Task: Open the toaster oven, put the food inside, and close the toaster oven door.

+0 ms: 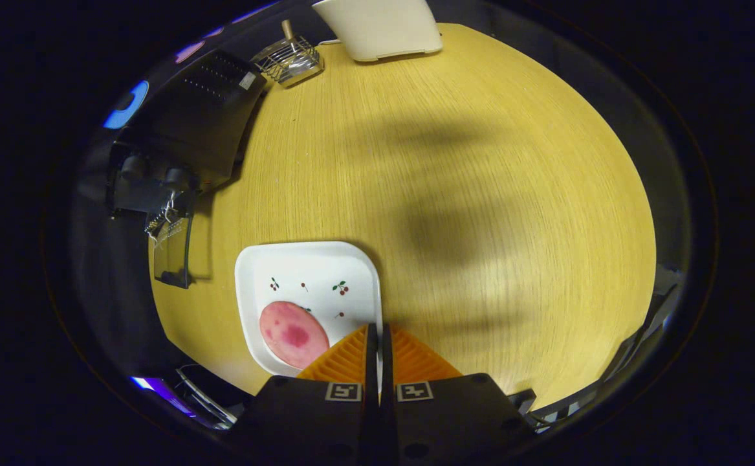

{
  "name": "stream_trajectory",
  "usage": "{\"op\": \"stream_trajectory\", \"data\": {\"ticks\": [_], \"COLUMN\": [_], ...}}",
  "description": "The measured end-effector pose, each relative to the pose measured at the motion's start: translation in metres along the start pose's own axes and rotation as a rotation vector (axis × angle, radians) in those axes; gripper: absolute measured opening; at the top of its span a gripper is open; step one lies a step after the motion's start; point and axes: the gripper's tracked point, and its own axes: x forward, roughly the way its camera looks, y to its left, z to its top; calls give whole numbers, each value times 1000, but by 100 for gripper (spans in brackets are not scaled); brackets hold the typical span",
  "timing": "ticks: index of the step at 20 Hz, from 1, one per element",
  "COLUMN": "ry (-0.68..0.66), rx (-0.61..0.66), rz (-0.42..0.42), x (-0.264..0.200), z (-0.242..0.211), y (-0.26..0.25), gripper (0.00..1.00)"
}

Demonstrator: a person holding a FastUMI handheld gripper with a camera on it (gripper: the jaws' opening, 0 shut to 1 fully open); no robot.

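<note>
Tool [378, 336] held above bench [481, 194], fingers together, gripping nothing. Food [294, 334] lay on plate [306, 285], just left of fingertips. Oven [183, 139] stood beyond, far left, door [173, 252] open.

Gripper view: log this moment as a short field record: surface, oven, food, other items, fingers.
surface: wooden table
toaster oven: black toaster oven at the table's far edge, glass door hanging open
food: pink round slice on a white cherry-print plate, just ahead of the fingers
other items: wire rack and a white appliance beyond the oven
gripper: fingers closed together over the plate's edge, holding nothing
</note>
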Motion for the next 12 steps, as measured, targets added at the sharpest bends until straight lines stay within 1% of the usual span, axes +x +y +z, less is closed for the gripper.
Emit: {"op": "stream_trajectory", "data": {"ticks": [5, 9, 12], "ry": [-37, -75, -105], "rx": [162, 250, 290], "rz": [186, 261, 313], "x": [-4, -8, -18], "z": [-7, -12, -15], "y": [4, 7, 14], "gripper": [5, 5, 5]}}
